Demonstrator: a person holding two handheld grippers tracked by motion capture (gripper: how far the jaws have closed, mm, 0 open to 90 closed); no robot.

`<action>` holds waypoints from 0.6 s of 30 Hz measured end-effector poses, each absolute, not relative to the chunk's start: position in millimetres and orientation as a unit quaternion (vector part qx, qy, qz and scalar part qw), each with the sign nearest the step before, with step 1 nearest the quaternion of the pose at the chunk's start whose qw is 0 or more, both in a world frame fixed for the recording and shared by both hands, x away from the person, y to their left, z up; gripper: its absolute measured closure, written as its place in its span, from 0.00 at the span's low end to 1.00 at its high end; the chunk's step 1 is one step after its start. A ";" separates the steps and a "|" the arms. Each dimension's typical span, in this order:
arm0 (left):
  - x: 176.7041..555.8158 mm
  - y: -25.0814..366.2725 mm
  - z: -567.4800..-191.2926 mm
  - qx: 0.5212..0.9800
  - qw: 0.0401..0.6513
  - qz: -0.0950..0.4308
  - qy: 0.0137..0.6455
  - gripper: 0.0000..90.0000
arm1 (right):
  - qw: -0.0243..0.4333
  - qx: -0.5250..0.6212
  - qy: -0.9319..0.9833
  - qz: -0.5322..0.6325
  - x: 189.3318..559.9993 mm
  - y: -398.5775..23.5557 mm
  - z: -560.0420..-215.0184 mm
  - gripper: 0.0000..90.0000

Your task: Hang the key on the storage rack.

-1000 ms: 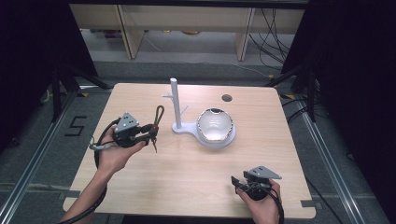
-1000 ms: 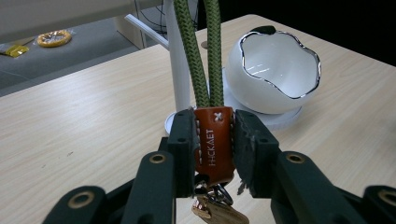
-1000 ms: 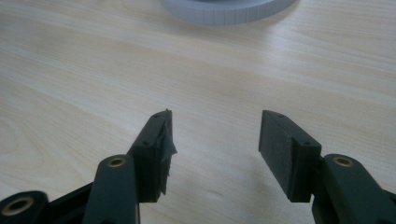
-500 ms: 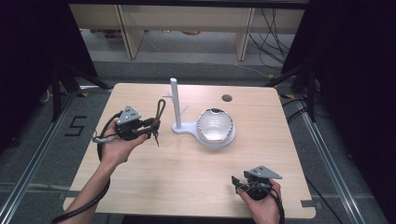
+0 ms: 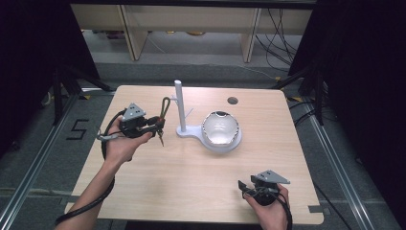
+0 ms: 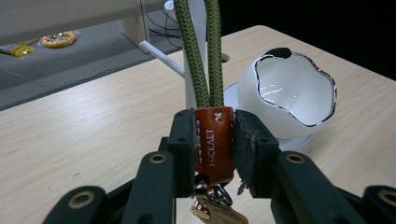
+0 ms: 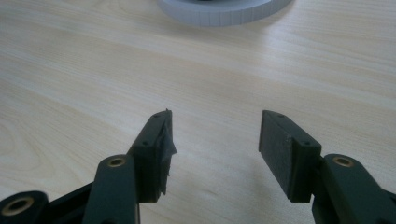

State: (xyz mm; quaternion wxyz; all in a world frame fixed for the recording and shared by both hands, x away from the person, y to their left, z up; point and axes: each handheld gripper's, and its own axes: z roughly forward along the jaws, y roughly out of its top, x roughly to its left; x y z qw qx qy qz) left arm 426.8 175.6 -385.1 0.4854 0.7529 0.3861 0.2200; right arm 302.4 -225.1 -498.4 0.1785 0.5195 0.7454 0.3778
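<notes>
My left gripper [image 5: 159, 127] is shut on the brown leather tab [image 6: 214, 142] of a keychain. Its green cord loop [image 6: 199, 51] rises from the tab toward the white post [image 5: 180, 106]. In the high view the cord loop [image 5: 165, 106] sits just left of the post, a little above the table. A metal ring and a wooden tag [image 6: 219, 212] hang under the tab. The post stands on a white base with a white egg-shaped bowl [image 5: 219, 128] beside it. My right gripper [image 5: 242, 187] rests near the table's front right edge, open, nothing between its jaws [image 7: 215, 149].
The wooden table [image 5: 191, 187] has a round cable hole [image 5: 232, 100] at the back right. The white base's rim [image 7: 224, 14] lies ahead of the right gripper. Shelving and cables stand beyond the far edge.
My left hand has carried the keychain slightly right and up, nearer the post. The right hand has kept still.
</notes>
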 end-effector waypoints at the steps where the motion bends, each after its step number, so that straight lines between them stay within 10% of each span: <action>1: 427.9 175.5 -385.2 0.753 0.488 0.218 0.385 0.76 | 0.178 0.519 0.745 0.378 302.3 -225.1 -498.4 0.51; 18: 440.2 175.4 -384.7 0.749 0.487 0.211 0.397 0.76 | 0.181 0.520 0.744 0.379 302.7 -226.3 -498.3 0.51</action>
